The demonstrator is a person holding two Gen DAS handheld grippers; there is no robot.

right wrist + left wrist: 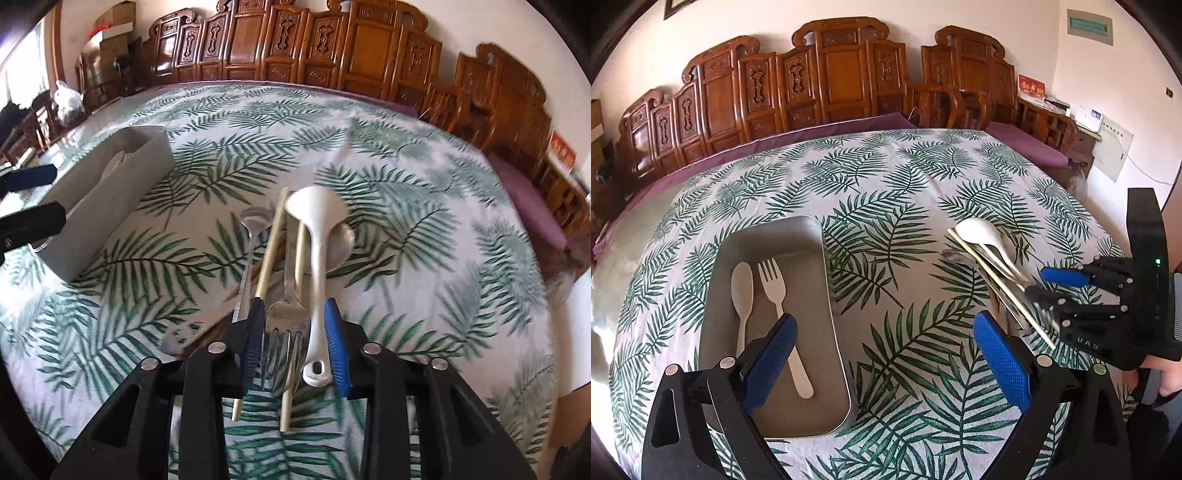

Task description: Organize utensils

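A grey tray (798, 243) on the leaf-print tablecloth holds a beige spoon (742, 291) and a beige fork (777, 291). My left gripper (884, 325) hovers open over the tray's near right edge, holding nothing. To the right lies a pile: a white spoon (316, 210), two chopsticks (273, 243), a metal fork (286, 317) and a metal spoon (255, 218). My right gripper (294, 306) points down into that pile with its jaws apart. The blurred white spoon's handle sits between the pads, against the right one; the fork and a chopstick lie in the gap too.
The tray (107, 192) appears at the left of the right wrist view, with the left gripper (31, 197) beside it. Carved wooden benches (827, 81) with purple cushions (1027, 144) line the table's far side. A person's hand (1171, 376) holds the right gripper (1039, 284).
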